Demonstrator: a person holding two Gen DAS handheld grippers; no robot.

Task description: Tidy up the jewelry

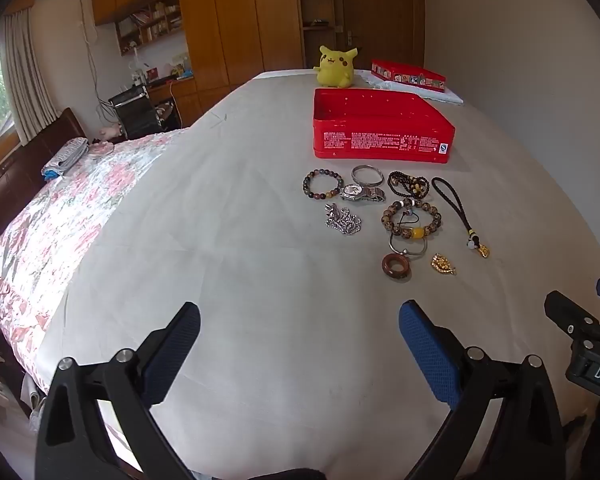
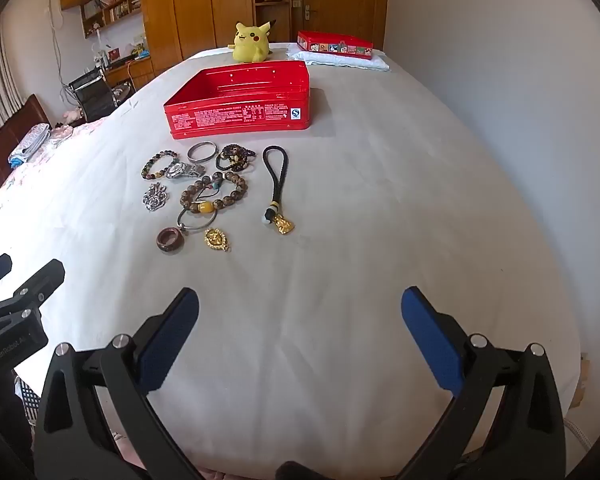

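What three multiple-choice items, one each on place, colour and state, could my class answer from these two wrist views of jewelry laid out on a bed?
1. Where does the yellow plush toy sit?
A. Beyond the open red tin
B. Inside the tin
C. Among the jewelry

2. What colour is the open tin?
A. Blue
B. Red
C. Silver

3. How do the right tongs stand?
A. Shut on a bracelet
B. Shut on nothing
C. Open and empty

Answers: 1 A, the toy sits at the far end of the bed; 2 B, its walls are red; 3 C, only bare sheet shows between the blue pads.
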